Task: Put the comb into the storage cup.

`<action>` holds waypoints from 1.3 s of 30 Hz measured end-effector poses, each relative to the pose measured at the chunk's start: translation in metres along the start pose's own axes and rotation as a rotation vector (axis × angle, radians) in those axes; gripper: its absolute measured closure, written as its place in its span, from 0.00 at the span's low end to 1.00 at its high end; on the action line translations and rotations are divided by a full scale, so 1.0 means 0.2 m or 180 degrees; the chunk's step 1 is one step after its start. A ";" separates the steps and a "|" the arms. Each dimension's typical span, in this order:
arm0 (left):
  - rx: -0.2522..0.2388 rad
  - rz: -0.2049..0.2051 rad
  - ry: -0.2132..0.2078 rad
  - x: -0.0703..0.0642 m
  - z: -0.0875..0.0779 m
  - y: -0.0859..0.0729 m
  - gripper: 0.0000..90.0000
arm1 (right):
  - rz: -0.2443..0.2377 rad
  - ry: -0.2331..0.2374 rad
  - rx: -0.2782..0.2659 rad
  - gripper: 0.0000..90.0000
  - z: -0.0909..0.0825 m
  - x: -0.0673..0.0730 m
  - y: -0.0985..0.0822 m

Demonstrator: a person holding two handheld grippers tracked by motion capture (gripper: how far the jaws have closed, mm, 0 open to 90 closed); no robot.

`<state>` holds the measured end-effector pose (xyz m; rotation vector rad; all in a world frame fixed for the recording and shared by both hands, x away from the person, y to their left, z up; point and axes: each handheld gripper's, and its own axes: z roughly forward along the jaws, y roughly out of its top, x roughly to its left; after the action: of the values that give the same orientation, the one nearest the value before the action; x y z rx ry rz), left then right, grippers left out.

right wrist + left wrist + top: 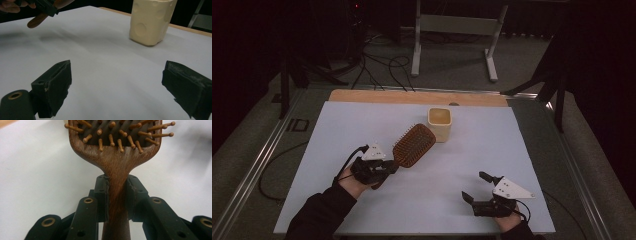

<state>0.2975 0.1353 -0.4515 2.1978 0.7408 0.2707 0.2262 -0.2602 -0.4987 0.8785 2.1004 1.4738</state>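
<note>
Left tool (384,167) pinching the wooden paddle hairbrush (413,145) by its handle; right tool (475,186) spread, idle at 5 o'clock.
We'd keep the brush level and clear of the cream cup (439,124) at its 1 o'clock on the desk (492,145), judging a lift.

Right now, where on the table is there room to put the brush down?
The widest bare patch of the white table lies between the cup and the open right tool, along the right side. The far left corner is bare too. It is crowded mid-table, where the hairbrush, gripped by the left tool, nearly touches the cup.
</note>
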 end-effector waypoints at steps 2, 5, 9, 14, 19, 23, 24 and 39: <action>-0.0028 0.0029 0.0024 -0.01 0.00 -0.01 0.82 | -0.0002 -0.0003 -0.0001 0.10 0.00 0.00 0.00; -0.0088 0.0036 0.0028 -0.01 0.01 -0.03 0.82 | 0.0019 0.0003 -0.0004 0.10 0.00 0.00 0.00; -0.0204 0.0025 0.0015 -0.02 0.00 -0.05 0.82 | 0.0036 0.0000 -0.0011 0.10 0.00 -0.01 0.00; -0.0275 0.0035 0.0039 -0.02 0.01 -0.08 0.82 | 0.0038 -0.0004 -0.0024 0.10 -0.01 -0.01 0.01; -0.0358 -0.0026 -0.0021 -0.01 0.01 -0.11 0.82 | 0.0070 -0.0032 -0.0047 0.10 -0.02 -0.01 0.03; -0.0382 -0.0015 0.0010 -0.02 0.02 -0.13 0.82 | 0.0098 -0.0065 -0.0043 0.10 -0.04 -0.01 0.06; -0.0393 -0.0003 0.0035 -0.02 0.01 -0.13 0.82 | 0.0108 -0.0079 -0.0040 0.10 -0.05 -0.01 0.08; -0.0516 -0.0098 0.0023 0.01 -0.01 -0.16 0.82 | 0.0109 0.0040 -0.0108 0.10 -0.07 0.06 0.41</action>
<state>0.2856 0.1542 -0.4741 2.0319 0.7303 0.3125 0.2279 -0.2421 -0.4171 0.8989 2.0728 1.5316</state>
